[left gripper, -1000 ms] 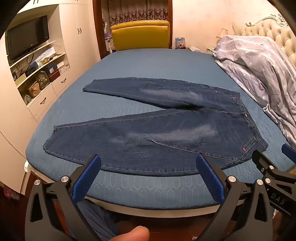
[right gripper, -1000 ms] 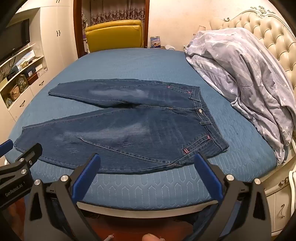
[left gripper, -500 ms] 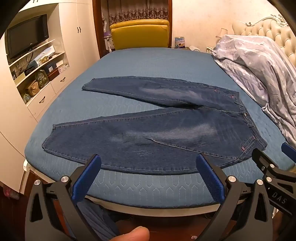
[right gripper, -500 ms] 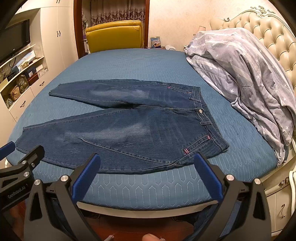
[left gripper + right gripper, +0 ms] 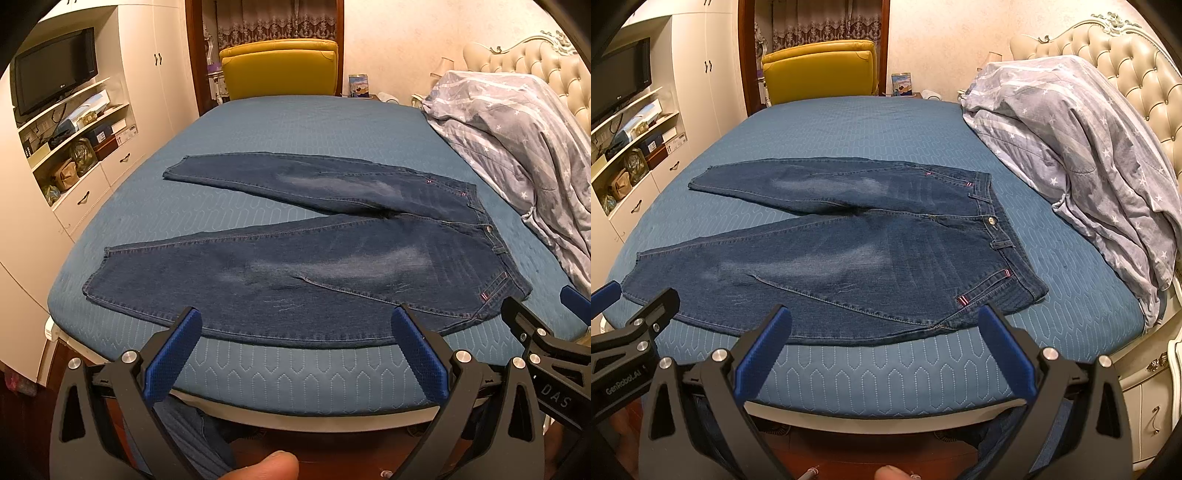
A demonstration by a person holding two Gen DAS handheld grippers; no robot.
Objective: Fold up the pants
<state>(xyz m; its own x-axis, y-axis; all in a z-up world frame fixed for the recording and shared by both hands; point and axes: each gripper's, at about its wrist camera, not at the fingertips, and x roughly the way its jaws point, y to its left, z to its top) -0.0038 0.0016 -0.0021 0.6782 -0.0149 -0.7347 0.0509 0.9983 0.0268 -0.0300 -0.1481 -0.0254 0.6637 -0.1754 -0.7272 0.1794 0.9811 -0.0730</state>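
A pair of dark blue jeans (image 5: 303, 258) lies spread flat along the near edge of a bed (image 5: 295, 122), front side up, waistband toward the headboard end and the two legs splayed in a V toward the foot end, moments before folding begins. Over the past second both cameras have shifted only slightly, the denim sliding a little within each view while the garment itself has not been disturbed; no crease or fold has appeared. The left gripper (image 5: 295, 350) and the right gripper (image 5: 882, 347) hover just off the bed's near edge, each with its blue-padded fingers (image 5: 173, 354) spread wide and holding nothing. The left one faces the near leg, the right one the hip and pocket corner. Judged from this, the task is at its very start, the person apparently still lining up for a first grasp, likely to bring one leg over the other.

The bed carries a quilted teal cover, smooth and mostly bare beyond the jeans. A crumpled grey star-print duvet (image 5: 1071, 147) is heaped at the headboard end, against a cream tufted headboard (image 5: 1137, 81). A yellow armchair (image 5: 280, 66) stands beyond the far edge, and white built-in shelving with a television (image 5: 55, 70) lines the wall past the foot end.
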